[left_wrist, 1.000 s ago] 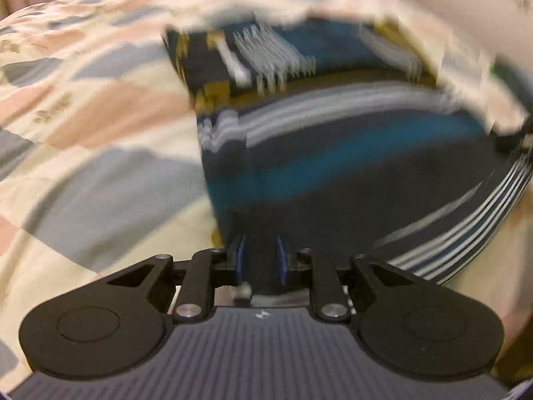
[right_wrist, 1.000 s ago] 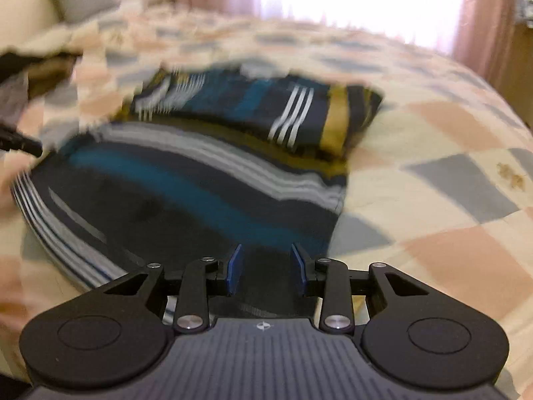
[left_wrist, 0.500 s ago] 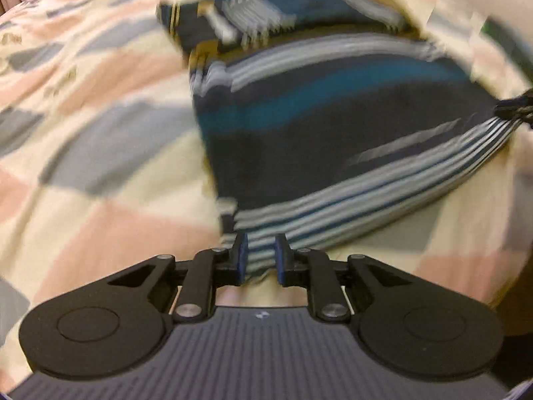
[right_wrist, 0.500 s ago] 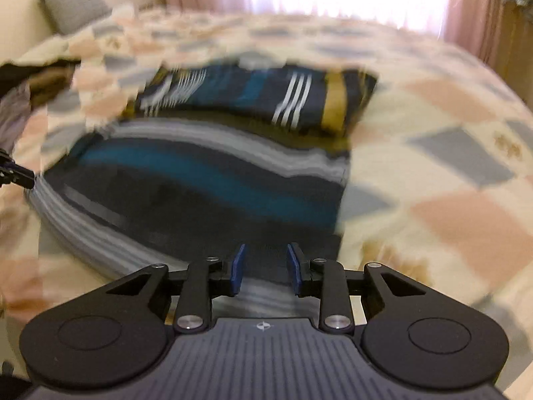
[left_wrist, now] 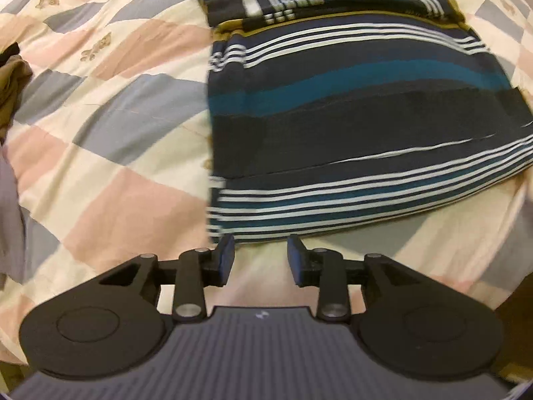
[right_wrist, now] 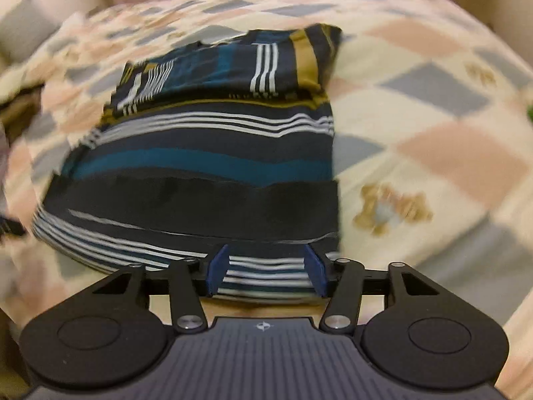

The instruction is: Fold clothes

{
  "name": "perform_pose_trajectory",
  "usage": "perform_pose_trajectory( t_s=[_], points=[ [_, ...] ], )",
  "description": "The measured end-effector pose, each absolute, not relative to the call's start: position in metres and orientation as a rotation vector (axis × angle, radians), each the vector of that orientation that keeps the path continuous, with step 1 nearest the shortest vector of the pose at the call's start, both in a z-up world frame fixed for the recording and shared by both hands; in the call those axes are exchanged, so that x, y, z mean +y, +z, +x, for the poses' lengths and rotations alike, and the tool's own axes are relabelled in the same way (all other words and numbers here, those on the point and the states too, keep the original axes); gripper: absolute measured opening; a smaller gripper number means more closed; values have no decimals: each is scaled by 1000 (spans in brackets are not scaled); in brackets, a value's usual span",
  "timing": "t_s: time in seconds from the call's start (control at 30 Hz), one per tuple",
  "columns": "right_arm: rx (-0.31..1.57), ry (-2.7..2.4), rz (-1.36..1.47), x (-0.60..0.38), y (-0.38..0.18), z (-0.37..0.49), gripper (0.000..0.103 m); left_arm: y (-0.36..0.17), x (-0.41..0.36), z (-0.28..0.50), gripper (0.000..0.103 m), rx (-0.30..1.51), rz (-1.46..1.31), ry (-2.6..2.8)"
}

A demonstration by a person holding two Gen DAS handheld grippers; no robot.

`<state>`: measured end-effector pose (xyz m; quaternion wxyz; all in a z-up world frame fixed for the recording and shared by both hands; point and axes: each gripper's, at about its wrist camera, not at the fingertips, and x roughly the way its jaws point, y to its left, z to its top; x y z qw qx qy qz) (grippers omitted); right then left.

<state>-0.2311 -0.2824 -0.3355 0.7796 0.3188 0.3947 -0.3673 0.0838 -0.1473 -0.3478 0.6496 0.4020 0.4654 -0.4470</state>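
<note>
A dark striped garment (left_wrist: 349,126) with navy, teal, white and mustard bands lies folded flat on the bed. Its sleeves are tucked over the far end. In the left wrist view my left gripper (left_wrist: 261,255) hovers just short of the garment's near left corner, its jaws opening with nothing between them. In the right wrist view the same striped garment (right_wrist: 206,173) fills the middle. My right gripper (right_wrist: 266,268) is above its near right hem, jaws opening; the striped hem shows in the gap, and the blue pads (right_wrist: 218,268) stand off it.
The bed is covered by a quilt (left_wrist: 110,140) of pink, grey and cream squares. Other clothes, brown and grey (left_wrist: 10,100), lie at the left edge. A grey pillow (right_wrist: 23,26) sits at the far left by the curtains.
Both grippers let go of the garment's near edge, spread their jaws and lifted back. The garment's folded-over half now lies flat on the bed.
</note>
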Motion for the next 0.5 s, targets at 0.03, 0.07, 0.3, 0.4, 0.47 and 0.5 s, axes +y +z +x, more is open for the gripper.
perform_pose_trajectory(
  t_s=[0.03, 0.07, 0.3, 0.4, 0.47, 0.5],
  points=[
    [844, -800, 701, -279, -334, -231, 59, -347, -150, 80, 30, 1064, 908, -1020],
    [843, -803, 705, -275, -333, -231, 59, -348, -152, 77, 30, 1070, 913, -1024],
    [869, -806, 672, -271, -330, -233, 64, -354, -158, 71, 32, 1048, 941, -1064],
    [912, -775, 558, -266, -329, -230, 65, -361, -142, 58, 35, 845, 1068, -1166],
    [969, -738, 369, -254, -331, -227, 72, -374, -125, 46, 35, 609, 1229, -1221],
    [1001, -708, 245, -244, -334, -225, 76, -384, -114, 39, 35, 461, 1329, -1237]
  ],
)
